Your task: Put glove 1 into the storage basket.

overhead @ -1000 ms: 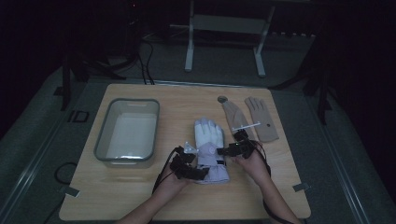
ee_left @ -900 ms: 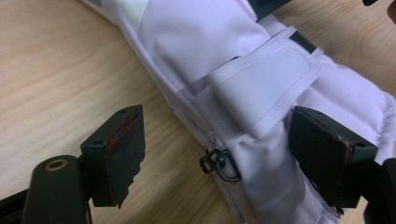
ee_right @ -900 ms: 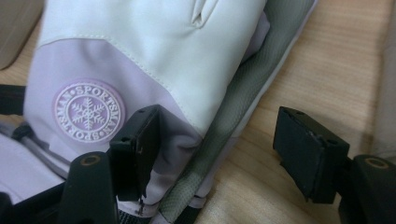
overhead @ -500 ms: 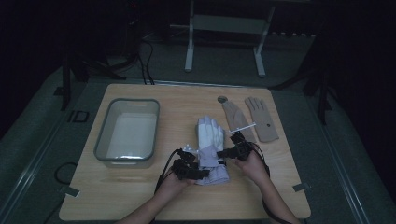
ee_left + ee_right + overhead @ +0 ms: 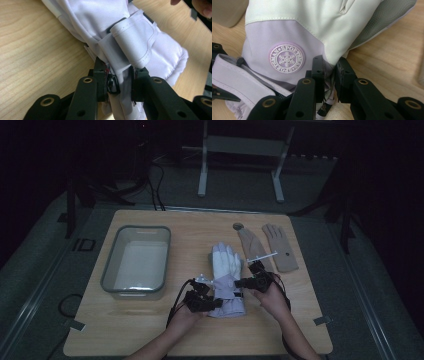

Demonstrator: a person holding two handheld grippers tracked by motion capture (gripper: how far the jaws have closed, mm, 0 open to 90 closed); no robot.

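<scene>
The worktop [image 5: 150, 330] is seen from above, facing forward and down, from afar. The white ski glove [image 5: 227, 280] is viewed at close range by 2 claw-mounted cameras, and shared with the high view.

high view: dim, underexposed; room beyond the table [image 5: 150, 335] nearly black, grainy
gripper views: bright, even light, no glare
shadows: soft, under the glove [image 5: 312, 30]
focus: jaws at bottom edge slightly soft; glove fabric sharp
</scene>
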